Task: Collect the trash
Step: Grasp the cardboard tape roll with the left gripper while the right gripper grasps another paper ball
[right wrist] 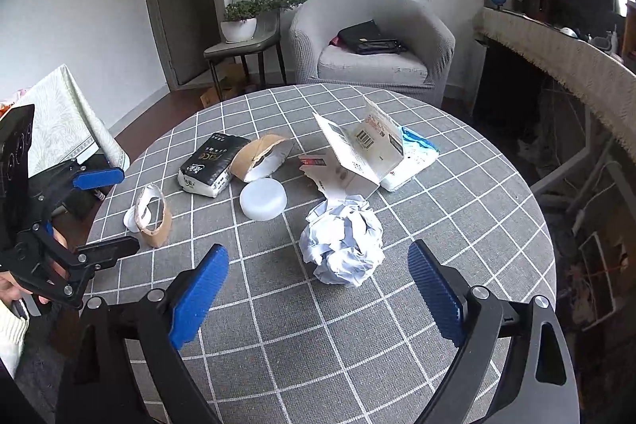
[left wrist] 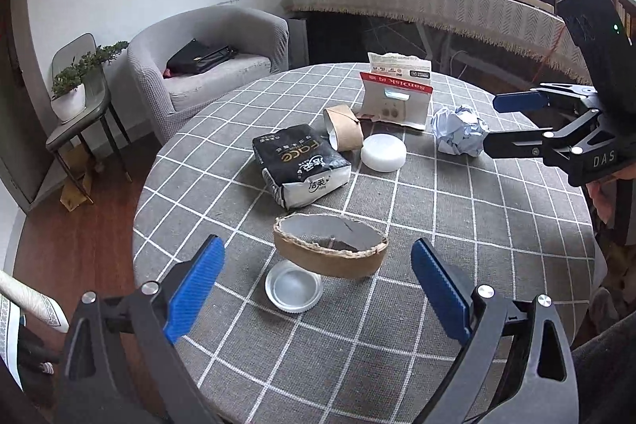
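Trash lies on a round table with a grey checked cloth (left wrist: 457,225). My left gripper (left wrist: 318,285) is open, its fingers either side of a flattened cardboard ring (left wrist: 330,249) and a clear plastic lid (left wrist: 293,287). My right gripper (right wrist: 318,289) is open just short of a crumpled white paper ball (right wrist: 344,239); the ball also shows in the left wrist view (left wrist: 459,130). Further back lie a black tissue pack (left wrist: 300,163), a white round lid (left wrist: 383,151), a second cardboard ring (left wrist: 344,128) and a torn white card package (left wrist: 395,98).
A blue-white plastic wrapper (right wrist: 413,157) lies behind the card package. A grey armchair (right wrist: 373,42) with a black bag stands beyond the table, a chair with a potted plant (right wrist: 240,22) to its left. A cloth-covered desk (left wrist: 437,2) runs along the right.
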A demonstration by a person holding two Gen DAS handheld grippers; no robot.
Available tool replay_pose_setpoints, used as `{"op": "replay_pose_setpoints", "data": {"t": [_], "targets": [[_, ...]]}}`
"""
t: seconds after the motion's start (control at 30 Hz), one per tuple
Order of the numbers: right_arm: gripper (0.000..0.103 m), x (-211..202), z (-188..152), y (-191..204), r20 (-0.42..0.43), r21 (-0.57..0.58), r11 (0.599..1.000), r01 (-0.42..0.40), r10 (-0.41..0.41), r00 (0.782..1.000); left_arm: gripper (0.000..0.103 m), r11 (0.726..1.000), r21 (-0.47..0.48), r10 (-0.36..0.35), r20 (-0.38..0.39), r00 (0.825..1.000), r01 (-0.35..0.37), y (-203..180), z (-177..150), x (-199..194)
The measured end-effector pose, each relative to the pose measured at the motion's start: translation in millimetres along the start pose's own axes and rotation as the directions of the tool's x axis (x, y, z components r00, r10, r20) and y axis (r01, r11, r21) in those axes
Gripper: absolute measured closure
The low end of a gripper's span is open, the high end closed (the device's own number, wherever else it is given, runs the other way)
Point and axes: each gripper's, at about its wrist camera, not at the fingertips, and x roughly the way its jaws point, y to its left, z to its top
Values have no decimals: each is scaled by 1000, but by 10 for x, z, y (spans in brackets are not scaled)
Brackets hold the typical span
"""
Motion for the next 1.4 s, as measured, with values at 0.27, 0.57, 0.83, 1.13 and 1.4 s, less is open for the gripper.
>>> {"op": "replay_pose_setpoints", "data": {"t": [0.27,0.57,0.83,1.13,1.4], "targets": [[11,17,91,-7,2,-27,1000,8,-8,1000,7,1000,2,-8,-45,999,8,11,34,192],[11,128,86,-35,-36,-36,999,6,-8,999,10,999,40,-20,-50,999,22,-56,99,310],[11,106,70,-65,-36,-35,999,18,-19,999,37,999,7,-36,-50,998,36,-12,117,359],[11,191,52,-119,-57,-6,999,38,-38,998,38,998,-20,-65,3,998,65,5,147,220],[12,308,64,-83,-96,28,997,73,-70,993,38,993,-99,-67,27,997,69,154,93,64]]}}
